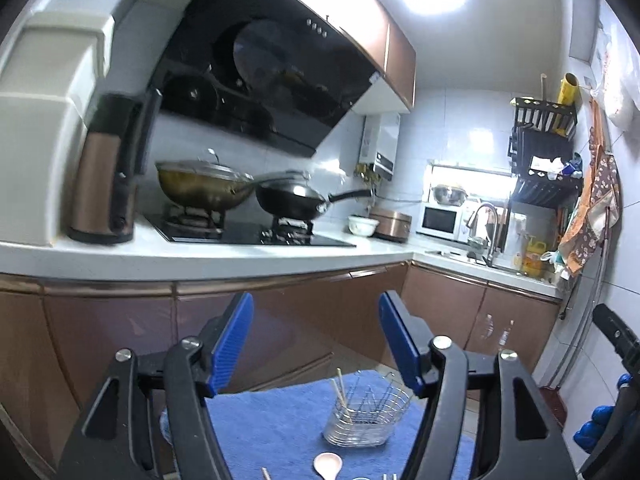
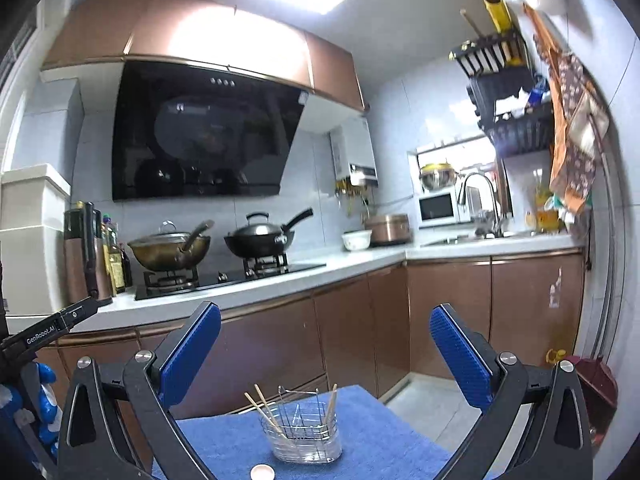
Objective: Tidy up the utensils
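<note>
Both hand-held grippers, left (image 1: 316, 344) and right (image 2: 326, 354), spread, empty. One wire basket (image 2: 302, 432) ahead: three chopsticks (image 2: 264, 410). One spoon (image 1: 327, 465), partly cut off.

This is a home kitchen. A black range hood (image 2: 200, 132) fills the upper left of the right wrist view, above a gas hob (image 2: 224, 276) carrying a lidded brass-coloured wok (image 2: 168, 250) and a black wok (image 2: 260, 240). A white L-shaped counter (image 2: 360, 260) runs over brown cabinet doors (image 2: 344, 332). At right of the frame stand a microwave (image 2: 438, 208), a sink faucet (image 2: 480, 196) and a wall-mounted dish rack (image 2: 504, 92).
</note>
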`<state>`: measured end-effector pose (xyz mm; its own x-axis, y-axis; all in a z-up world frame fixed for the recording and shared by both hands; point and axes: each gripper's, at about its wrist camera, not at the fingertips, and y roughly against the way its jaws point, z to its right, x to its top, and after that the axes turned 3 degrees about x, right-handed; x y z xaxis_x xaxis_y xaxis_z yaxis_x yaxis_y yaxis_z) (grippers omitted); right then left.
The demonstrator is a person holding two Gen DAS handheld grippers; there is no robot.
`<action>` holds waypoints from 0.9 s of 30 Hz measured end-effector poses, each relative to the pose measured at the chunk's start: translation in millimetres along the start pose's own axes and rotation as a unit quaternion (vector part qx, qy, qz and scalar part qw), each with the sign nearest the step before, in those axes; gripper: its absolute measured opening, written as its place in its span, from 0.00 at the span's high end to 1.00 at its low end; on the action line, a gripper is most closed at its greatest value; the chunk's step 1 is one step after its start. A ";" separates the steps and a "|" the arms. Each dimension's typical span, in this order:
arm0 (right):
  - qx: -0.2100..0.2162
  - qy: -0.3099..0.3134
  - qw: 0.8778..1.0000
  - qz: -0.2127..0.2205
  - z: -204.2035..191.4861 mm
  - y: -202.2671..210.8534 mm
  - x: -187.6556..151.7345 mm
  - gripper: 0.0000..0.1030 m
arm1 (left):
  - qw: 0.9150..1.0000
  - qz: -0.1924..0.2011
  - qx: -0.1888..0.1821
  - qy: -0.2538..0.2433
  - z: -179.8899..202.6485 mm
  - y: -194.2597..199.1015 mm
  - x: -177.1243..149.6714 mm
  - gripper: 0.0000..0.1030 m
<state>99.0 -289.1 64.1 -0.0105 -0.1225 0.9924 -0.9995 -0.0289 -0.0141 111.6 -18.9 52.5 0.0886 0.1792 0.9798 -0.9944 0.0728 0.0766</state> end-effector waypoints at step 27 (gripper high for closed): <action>0.039 0.046 0.995 0.073 -43.2 98.4 -5.9 0.00 | 0.997 0.050 0.054 0.029 -47.7 85.7 -6.7 0.29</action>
<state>-0.6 -248.3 62.2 -0.1628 -0.0395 0.9859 -0.9816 -0.0947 -0.1659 28.5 32.9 43.7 -0.0114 0.2369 0.9715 -0.9986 -0.0537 0.0014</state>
